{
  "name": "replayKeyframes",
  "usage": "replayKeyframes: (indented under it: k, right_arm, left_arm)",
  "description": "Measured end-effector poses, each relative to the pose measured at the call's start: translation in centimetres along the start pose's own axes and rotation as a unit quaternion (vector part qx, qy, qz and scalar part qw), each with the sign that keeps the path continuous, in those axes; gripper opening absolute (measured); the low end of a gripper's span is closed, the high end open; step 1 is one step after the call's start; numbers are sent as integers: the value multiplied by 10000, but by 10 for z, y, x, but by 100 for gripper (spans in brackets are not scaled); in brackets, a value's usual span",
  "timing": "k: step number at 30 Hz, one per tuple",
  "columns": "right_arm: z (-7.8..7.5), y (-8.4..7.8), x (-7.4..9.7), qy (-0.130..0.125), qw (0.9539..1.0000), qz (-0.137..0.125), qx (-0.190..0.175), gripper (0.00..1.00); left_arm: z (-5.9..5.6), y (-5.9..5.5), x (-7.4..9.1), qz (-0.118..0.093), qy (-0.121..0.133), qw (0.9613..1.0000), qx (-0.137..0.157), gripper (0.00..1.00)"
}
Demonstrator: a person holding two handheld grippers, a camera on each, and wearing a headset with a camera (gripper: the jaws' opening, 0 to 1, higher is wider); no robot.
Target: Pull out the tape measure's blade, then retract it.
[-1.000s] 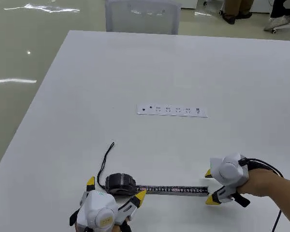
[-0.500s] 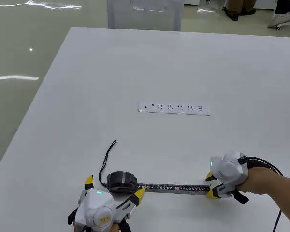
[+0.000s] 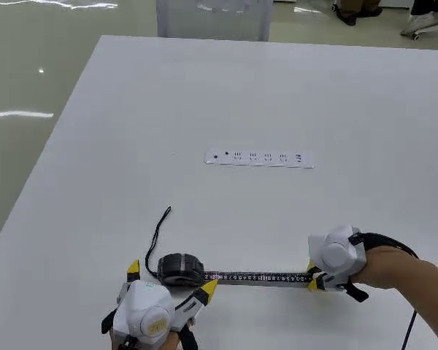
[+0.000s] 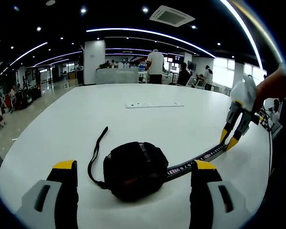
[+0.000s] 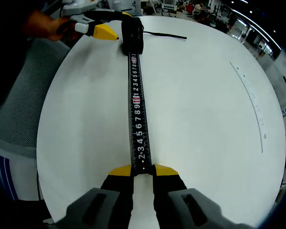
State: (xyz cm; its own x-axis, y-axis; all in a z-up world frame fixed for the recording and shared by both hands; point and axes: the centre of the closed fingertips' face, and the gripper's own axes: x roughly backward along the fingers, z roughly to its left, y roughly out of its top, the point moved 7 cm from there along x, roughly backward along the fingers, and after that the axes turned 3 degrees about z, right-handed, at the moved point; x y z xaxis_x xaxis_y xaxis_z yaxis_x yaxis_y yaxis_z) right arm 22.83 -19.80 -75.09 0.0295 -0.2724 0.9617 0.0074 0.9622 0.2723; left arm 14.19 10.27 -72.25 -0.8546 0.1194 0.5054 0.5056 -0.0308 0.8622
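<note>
A black tape measure (image 3: 180, 269) lies on the white table (image 3: 277, 95) near its front edge, its wrist strap (image 3: 158, 233) trailing away from me. The blade (image 3: 257, 277) is drawn out to the right, flat on the table. My right gripper (image 3: 312, 278) is shut on the blade's tip; its own view shows the blade (image 5: 137, 105) pinched between the yellow fingertips of the right gripper (image 5: 143, 170). My left gripper (image 3: 171, 277) is open, its jaws standing on either side of the case (image 4: 133, 169) without touching it.
A white power strip (image 3: 259, 158) lies flat at the middle of the table. A grey chair (image 3: 212, 16) stands at the far edge. People stand around desks in the far background (image 4: 156, 64). The table's front edge is close to both grippers.
My right gripper's jaws, spread on either side of the blade's tip a second ago, have shut on it. The tape case and left gripper stay where they were.
</note>
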Motion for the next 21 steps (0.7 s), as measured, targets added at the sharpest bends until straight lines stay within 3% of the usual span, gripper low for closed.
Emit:
replayKeyframes:
  k: [7,12,17,20,21]
  right_arm:
    - [7,6,4,-31,9999,78,62,14]
    - [4,5,2,-72,9998,148,-71,14]
    - [5,4,2,-92,9997,188,-125,14]
    - [7,6,2,-114,9996,229,-102,14]
    - [7,6,2,-125,9996,254,-82,14]
  left_arm:
    - [4,-2,-3,79,48,9998,158,97]
    - [-1,0,-3,119,94,9997,205,95]
    - [-4,2,-8,170,184,9995,170,86]
    - [-6,0,-16,260,61,9993,263,85]
    - [-5,0,-17,275,110,9994,175,85]
